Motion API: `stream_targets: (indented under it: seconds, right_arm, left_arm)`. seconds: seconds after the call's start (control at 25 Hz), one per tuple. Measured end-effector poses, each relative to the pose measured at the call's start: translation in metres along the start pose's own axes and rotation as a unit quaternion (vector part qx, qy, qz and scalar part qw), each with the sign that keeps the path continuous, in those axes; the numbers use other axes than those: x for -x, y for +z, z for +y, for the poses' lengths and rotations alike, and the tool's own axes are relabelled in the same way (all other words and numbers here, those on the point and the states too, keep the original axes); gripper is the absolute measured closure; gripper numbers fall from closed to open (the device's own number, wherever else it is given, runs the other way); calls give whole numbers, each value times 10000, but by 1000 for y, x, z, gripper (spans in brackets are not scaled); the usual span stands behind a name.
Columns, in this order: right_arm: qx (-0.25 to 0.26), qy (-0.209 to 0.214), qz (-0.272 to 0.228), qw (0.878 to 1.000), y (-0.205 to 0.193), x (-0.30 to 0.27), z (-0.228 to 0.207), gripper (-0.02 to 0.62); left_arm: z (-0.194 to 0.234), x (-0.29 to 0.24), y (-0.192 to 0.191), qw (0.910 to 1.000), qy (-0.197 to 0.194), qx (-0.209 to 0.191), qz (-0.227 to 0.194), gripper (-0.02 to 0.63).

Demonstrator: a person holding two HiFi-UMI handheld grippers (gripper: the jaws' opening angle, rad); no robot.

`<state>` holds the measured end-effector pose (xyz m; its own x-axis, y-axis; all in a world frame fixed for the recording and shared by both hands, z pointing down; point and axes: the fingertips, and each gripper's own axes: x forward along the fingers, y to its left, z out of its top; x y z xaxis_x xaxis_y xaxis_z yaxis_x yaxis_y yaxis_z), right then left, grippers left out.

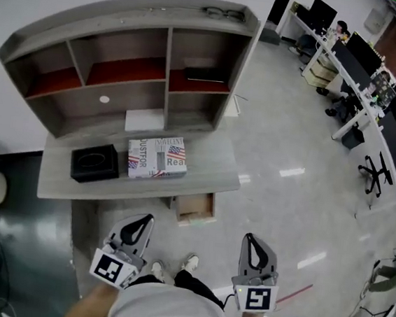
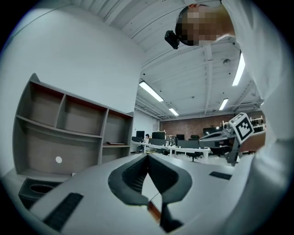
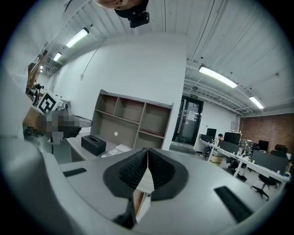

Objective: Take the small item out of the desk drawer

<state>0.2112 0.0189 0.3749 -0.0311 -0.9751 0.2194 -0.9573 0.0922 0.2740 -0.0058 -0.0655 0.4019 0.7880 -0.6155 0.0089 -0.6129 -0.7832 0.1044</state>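
Observation:
A grey desk (image 1: 210,180) carries a shelf unit (image 1: 123,69). Under the desk's right end a wooden drawer (image 1: 194,207) stands pulled out; I cannot make out any small item inside it. Both grippers hover low in the head view, in front of the desk and apart from it. My left gripper (image 1: 149,219) is shut, its jaws meeting at the tip with nothing between them (image 2: 147,156). My right gripper (image 1: 249,236) is shut and empty too (image 3: 147,149), to the right of the drawer.
On the desk lie a black tissue box (image 1: 95,162), a printed box (image 1: 157,157) and a white sheet (image 1: 144,120). Glasses (image 1: 224,13) rest on top of the shelf unit. Office desks with monitors and chairs (image 1: 362,73) line the far right across a glossy floor.

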Motion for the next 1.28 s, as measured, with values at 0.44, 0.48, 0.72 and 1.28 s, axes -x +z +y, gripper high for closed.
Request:
stream_targets:
  seconds: [0.44,0.48,0.72,1.28]
  right_arm:
    - [281,754,369,9961,-57,-45,-1,571]
    - [274,832,446,9952,-65,-48,1,571]
    - [617,1508,958,9820,-114,-74,32,494]
    - [2243,2692,1951,9160,-272,-129,104,434]
  left_arm:
    - [0,-14,-4,9978,660,-61,38,588]
    - [0,-13,-10,9974,707,-32,97,588]
    - [10,2,-39,9938,1021,151,418,588]
    - [7,0,-121,9901,970,621,806,588]
